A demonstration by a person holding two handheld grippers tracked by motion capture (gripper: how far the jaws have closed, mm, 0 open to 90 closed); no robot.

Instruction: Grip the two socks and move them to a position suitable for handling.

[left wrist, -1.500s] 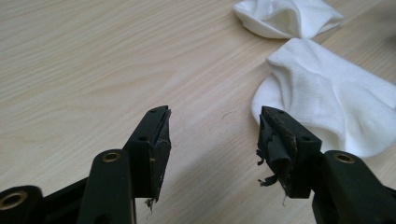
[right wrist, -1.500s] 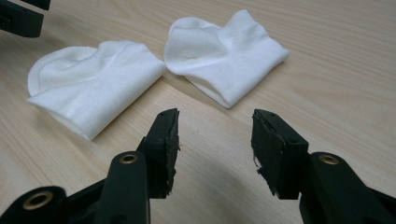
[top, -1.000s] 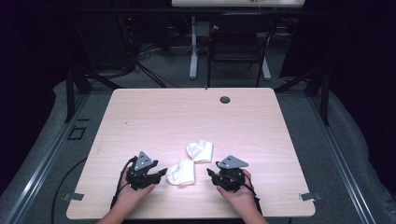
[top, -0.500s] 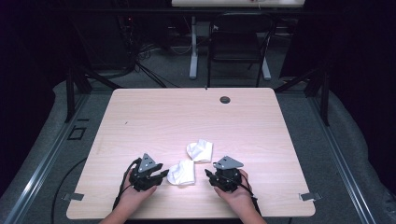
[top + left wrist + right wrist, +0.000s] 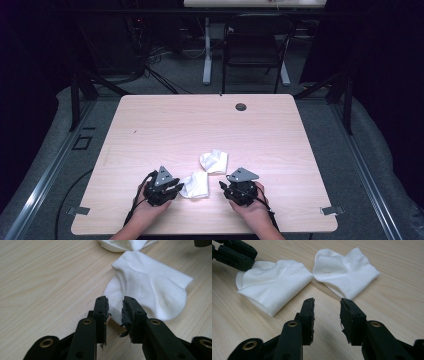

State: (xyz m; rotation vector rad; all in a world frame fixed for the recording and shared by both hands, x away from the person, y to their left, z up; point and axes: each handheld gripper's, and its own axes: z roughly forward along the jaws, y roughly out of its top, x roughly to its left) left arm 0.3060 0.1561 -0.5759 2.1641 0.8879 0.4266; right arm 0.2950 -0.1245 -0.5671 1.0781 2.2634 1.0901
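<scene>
Both hands low at the near edge of the wooden table (image 5: 150, 130), forearms entering from below. Left gripper (image 5: 172, 189) lying close to the table surface, aimed toward the right, jaws set a little apart with the rounded edge of the near white sock (image 5: 150, 287) just entering the gap between them; not clamped on the cloth as far as visible, pads (image 5: 127, 312) worn and frayed at the lower ends. Right gripper (image 5: 224, 187) aimed to the left and forward, jaws released and wider apart, nothing between them, only bare wood. Near sock (image 5: 195, 184) lying flat between the two grippers, touching the tip of the left one, a small distance from the right one. Second white sock (image 5: 214, 161) just behind, its corner meeting the near sock. Farther off, a small dark round grommet (image 5: 241, 106) near the far edge. Beyond the table, a black chair (image 5: 252, 50) on the grey floor.
</scene>
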